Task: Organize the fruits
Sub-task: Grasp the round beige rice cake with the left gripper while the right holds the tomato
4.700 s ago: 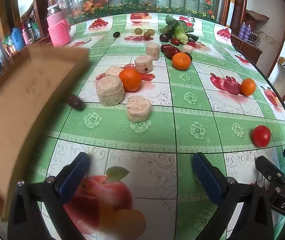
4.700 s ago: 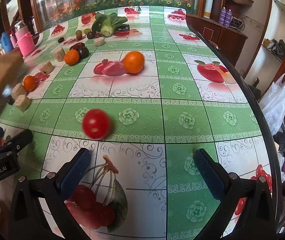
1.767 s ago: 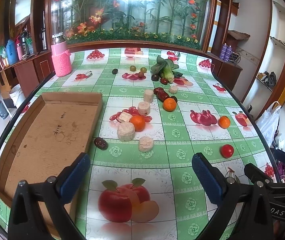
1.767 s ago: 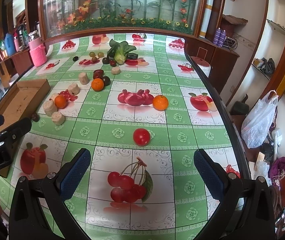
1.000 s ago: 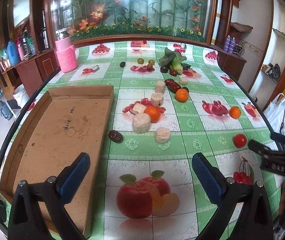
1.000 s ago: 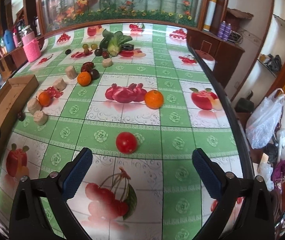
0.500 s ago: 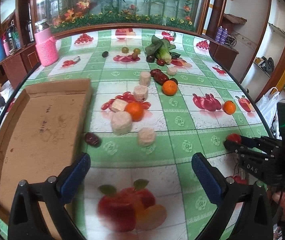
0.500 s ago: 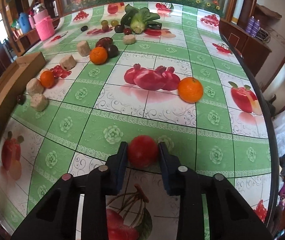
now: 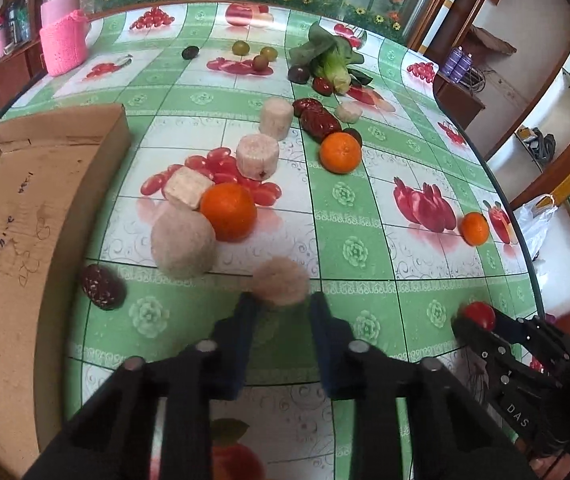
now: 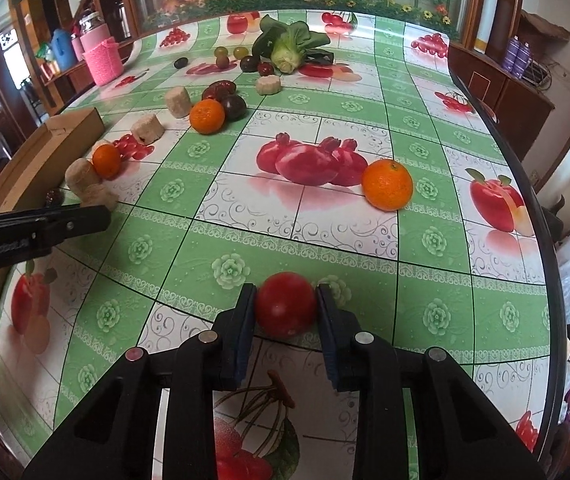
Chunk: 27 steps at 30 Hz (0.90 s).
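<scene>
My right gripper is shut on a red tomato just above the tablecloth; the tomato also shows in the left wrist view. My left gripper has closed around a pale round cake, blurred, at its fingertips. Oranges, more pale cakes and a dark date lie on the table. An open cardboard box sits at the left.
Dark fruits, green grapes and a leafy vegetable lie at the back. A pink knitted jar stands far left. The table's curved edge runs along the right, with cabinets beyond.
My left gripper has dropped toward the table and closed from wide open onto the nearest pale cake. My right gripper still holds the tomato.
</scene>
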Available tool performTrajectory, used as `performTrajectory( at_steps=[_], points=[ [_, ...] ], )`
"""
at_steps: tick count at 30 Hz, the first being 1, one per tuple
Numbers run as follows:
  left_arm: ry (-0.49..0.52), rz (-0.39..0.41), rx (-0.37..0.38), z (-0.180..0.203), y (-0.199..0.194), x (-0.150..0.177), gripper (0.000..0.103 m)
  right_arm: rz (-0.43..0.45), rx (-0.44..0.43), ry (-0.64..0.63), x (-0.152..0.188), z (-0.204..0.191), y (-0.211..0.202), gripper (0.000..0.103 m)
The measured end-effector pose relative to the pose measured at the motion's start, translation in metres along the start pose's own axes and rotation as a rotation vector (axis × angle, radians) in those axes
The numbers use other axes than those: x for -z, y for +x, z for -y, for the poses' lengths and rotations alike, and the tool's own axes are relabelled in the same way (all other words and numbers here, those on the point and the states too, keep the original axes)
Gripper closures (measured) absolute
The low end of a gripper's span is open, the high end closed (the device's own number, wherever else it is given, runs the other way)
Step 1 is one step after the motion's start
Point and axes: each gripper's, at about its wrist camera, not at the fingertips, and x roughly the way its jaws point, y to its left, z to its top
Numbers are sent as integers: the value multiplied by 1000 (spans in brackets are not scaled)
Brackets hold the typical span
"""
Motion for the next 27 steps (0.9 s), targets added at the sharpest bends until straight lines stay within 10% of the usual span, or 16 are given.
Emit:
performTrajectory(
  at_steps=[16, 20, 27],
  points=[
    [29, 18, 50, 9, -8, 0, 78, 10, -11, 35, 6, 9, -10, 74],
    [57, 3, 16, 14, 0, -4, 60, -8, -13, 43, 8, 9, -7, 74],
    [94, 10, -14, 23, 12, -10, 59, -6, 6, 14, 6, 6, -3, 73]
  ],
)
